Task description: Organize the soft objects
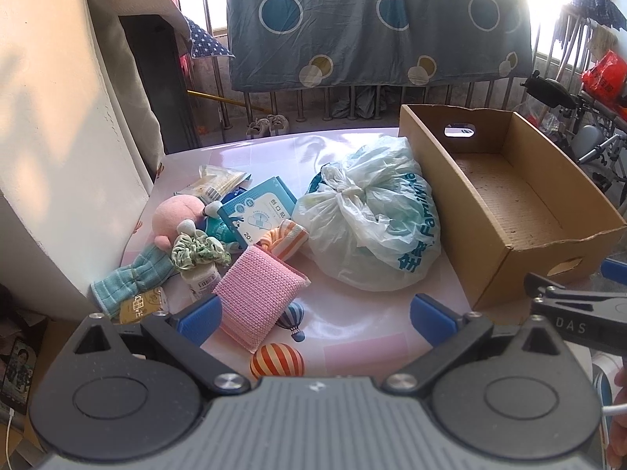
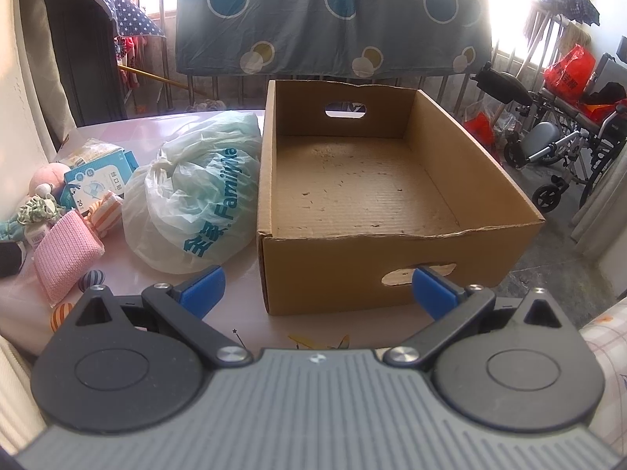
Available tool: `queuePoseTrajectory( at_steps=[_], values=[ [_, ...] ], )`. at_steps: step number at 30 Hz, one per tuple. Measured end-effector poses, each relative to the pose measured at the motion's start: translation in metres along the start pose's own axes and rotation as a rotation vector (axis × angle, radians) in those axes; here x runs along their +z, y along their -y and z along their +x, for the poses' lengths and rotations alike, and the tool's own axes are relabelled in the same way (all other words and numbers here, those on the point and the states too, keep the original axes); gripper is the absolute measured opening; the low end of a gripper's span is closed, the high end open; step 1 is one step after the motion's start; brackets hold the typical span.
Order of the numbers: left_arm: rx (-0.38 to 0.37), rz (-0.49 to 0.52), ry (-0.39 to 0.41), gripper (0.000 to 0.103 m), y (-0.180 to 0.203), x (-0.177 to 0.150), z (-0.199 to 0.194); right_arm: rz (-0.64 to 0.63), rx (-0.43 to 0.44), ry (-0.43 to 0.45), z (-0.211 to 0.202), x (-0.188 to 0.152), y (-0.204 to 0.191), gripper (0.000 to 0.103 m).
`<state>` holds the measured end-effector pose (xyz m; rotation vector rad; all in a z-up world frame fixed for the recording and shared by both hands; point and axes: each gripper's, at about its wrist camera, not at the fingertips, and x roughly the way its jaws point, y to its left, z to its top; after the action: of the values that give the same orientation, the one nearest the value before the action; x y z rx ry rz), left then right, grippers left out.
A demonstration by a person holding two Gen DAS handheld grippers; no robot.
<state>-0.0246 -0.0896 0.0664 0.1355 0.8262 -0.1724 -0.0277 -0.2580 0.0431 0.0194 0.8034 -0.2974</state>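
Note:
An open cardboard box [image 2: 462,250] stands on the pink table, nothing in it; it also shows at the right of the left wrist view [image 1: 435,164]. Left of it lies a knotted white plastic bag [image 1: 368,219] [image 2: 196,199]. Further left is a pile: a pink knitted pad [image 1: 256,291] [image 2: 64,250], an orange striped cloth [image 1: 286,237], a pink plush toy [image 1: 176,215], a green scrunchie [image 1: 198,252] and a teal cloth [image 1: 133,280]. My left gripper [image 1: 315,317] is open and empty, near the pink pad. My right gripper [image 2: 317,288] is open and empty before the box's near wall.
A blue plaster box [image 1: 258,211], a snack packet [image 1: 219,182], a small white bottle [image 1: 203,280] and a yellow packet [image 1: 143,305] lie in the pile. A wall is at the left, a railing with a hanging sheet behind, a wheelchair [image 2: 560,133] at the right.

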Motion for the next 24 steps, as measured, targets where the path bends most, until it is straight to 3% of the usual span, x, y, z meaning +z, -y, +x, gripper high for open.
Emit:
queuePoseTrajectory(
  at_steps=[12,17,21,24],
  values=[
    [0.023,-0.047,0.023,0.103,-0.022,0.0,-0.012,0.008,0.007,0.022,-0.01,-0.003,-0.001,0.102],
    [0.053,-0.106,0.03,0.103,-0.052,-0.002,-0.018,0.014,0.023,0.048,-0.015,-0.004,0.0,0.102],
    [0.138,-0.152,0.048,0.103,-0.091,-0.006,-0.023,0.02,0.094,0.121,-0.021,0.003,-0.004,0.102],
    [0.21,-0.179,0.044,0.103,-0.127,-0.012,-0.023,0.026,0.207,0.194,-0.026,0.015,-0.013,0.102]
  ],
)
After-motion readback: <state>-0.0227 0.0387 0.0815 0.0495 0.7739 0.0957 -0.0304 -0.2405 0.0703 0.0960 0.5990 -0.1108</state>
